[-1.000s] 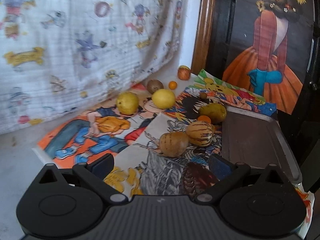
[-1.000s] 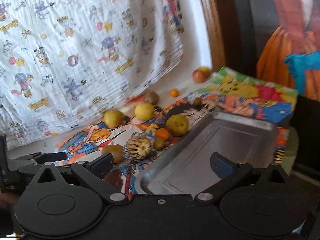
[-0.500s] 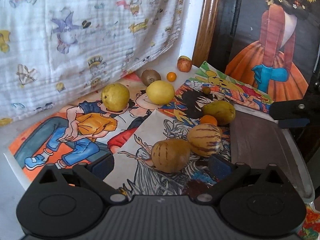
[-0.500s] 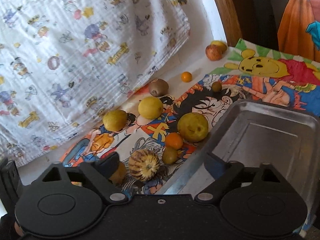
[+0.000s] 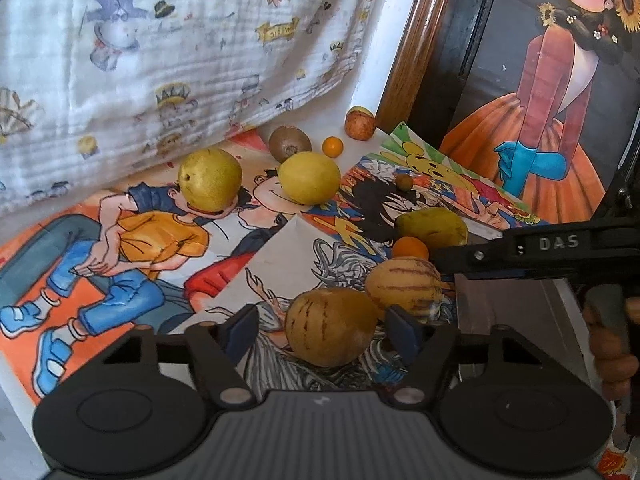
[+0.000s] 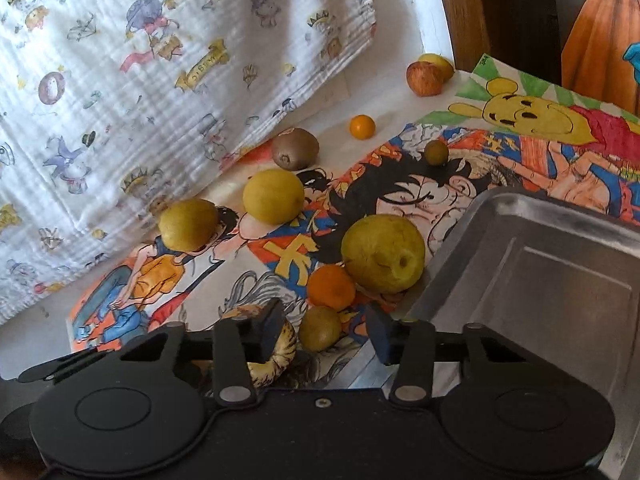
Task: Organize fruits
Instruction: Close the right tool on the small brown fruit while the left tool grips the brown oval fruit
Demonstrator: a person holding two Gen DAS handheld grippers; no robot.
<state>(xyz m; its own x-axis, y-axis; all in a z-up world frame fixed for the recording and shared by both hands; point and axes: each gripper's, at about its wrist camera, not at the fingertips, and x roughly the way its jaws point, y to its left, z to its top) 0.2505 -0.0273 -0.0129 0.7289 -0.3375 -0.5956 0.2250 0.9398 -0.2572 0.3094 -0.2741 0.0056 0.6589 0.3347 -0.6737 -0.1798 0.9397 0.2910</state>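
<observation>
Striped melon half-hidden behind right gripper

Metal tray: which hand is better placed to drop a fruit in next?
Right, probably. Its tongs are closing around a small green fruit right beside the tray. The left tongs, closing on a striped melon, sit farther away.
</observation>
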